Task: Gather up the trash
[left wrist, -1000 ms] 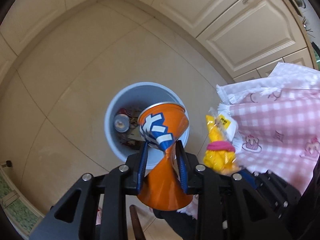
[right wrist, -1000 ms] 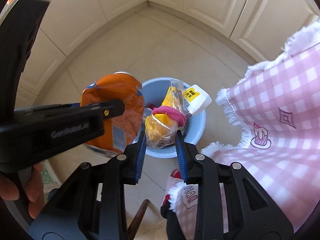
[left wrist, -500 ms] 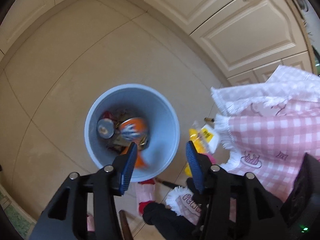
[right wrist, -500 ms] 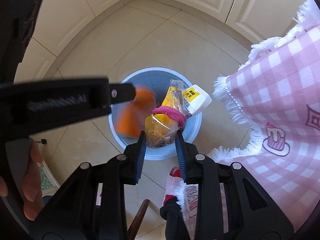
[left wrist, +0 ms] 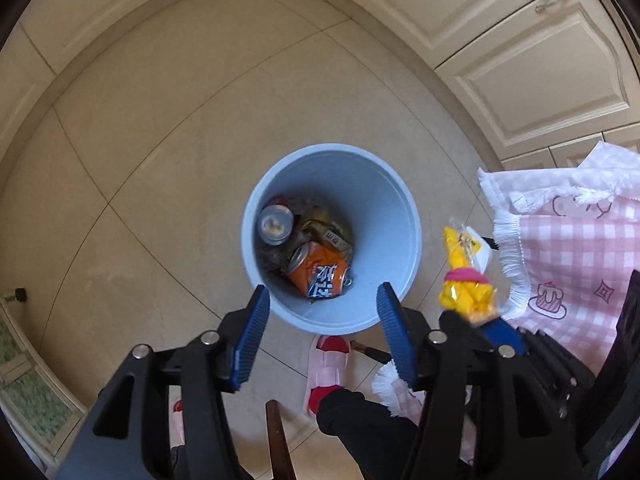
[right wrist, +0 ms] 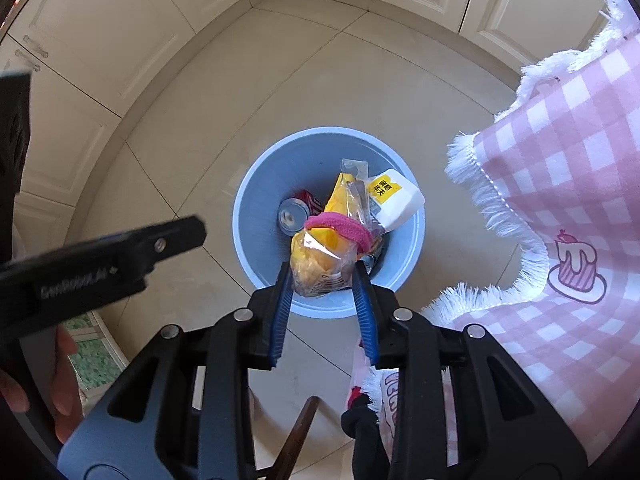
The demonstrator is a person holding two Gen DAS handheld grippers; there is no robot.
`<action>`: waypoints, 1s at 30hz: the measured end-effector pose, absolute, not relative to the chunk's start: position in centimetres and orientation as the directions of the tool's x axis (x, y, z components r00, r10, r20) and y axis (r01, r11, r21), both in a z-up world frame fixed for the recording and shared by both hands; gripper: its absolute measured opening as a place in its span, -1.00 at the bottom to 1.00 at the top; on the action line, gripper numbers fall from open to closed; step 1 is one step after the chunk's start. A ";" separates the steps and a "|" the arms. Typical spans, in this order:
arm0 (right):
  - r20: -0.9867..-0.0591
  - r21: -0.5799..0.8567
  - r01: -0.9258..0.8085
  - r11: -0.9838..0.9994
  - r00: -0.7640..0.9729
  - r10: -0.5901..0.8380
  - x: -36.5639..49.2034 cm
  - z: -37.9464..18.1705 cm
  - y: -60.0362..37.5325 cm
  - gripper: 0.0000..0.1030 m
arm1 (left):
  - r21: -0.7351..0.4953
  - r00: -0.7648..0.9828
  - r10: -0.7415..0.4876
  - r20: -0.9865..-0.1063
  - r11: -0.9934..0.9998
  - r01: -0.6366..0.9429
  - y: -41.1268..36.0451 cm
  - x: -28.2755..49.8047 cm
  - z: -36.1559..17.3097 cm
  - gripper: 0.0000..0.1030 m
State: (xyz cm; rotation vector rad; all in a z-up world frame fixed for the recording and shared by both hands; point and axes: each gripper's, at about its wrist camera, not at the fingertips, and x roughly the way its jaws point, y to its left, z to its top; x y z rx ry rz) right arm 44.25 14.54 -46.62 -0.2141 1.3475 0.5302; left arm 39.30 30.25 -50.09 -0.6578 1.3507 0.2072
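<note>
the left tool (left wrist: 322, 306) is hanging over a light blue trash bin (left wrist: 394, 216) that is standing on the tiled floor (left wrist: 160, 128), and its blue-padded jaws have just been opening, so they are now standing apart with nothing between them. down in the bin, a crushed orange soda can (left wrist: 320, 274) is lying among other rubbish, just beside a silver-topped can (left wrist: 275, 224) that is resting against the bin's left wall.

the right tool (right wrist: 323, 276) is clenching a clear snack bag (right wrist: 320, 258) with yellow contents, bound around its middle by a pink hair tie (right wrist: 338, 229); a white and yellow labelled packet (right wrist: 394, 199) is sticking up from the same bundle. seen from the right wrist, this bundle is hovering directly above the open mouth of the bin (right wrist: 256, 216), where a red soda can (right wrist: 298, 208) is showing beside it. from the left wrist, the same bag (left wrist: 466, 280) is appearing to the right of the bin, near the fringed edge of a pink checked tablecloth (left wrist: 576, 256) that is draping down from the surface.

a person's foot in a pink slipper (left wrist: 328, 368) is standing on the floor just below the bin, next to a dark trouser leg (left wrist: 360, 420). fingers (right wrist: 60, 372) are showing at the left edge of the right wrist view, behind the left tool's black body. cream cabinet doors (left wrist: 536, 64) are lining the far side of the floor.
</note>
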 end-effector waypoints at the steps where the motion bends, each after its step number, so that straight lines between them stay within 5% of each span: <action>1: -0.962 0.156 -0.480 0.863 0.126 0.244 44.3 -46.7 14.3 -0.39 | -0.315 0.234 -0.224 -0.946 0.802 -0.507 30.5 39.0 -50.0 0.09; 7: -0.952 0.168 -0.483 0.859 0.147 0.269 44.1 -46.1 14.4 -0.35 | -0.305 0.239 -0.207 -0.949 0.795 -0.523 31.6 38.4 -49.4 0.11; 10: -0.947 0.178 -0.481 0.858 0.154 0.282 44.0 -45.3 14.0 -0.08 | -0.318 0.253 -0.212 -0.944 0.788 -0.526 32.0 38.1 -48.8 0.12; 16: -0.939 0.159 -0.488 0.858 0.193 0.283 43.6 -43.0 13.2 -0.07 | -0.344 0.290 -0.216 -0.932 0.778 -0.526 32.2 36.9 -46.4 0.15; 30: -0.851 0.067 -0.506 0.860 0.422 0.314 33.8 -28.6 9.7 0.33 | -0.270 0.401 -0.085 -0.912 0.860 -0.432 29.4 28.7 -33.9 0.28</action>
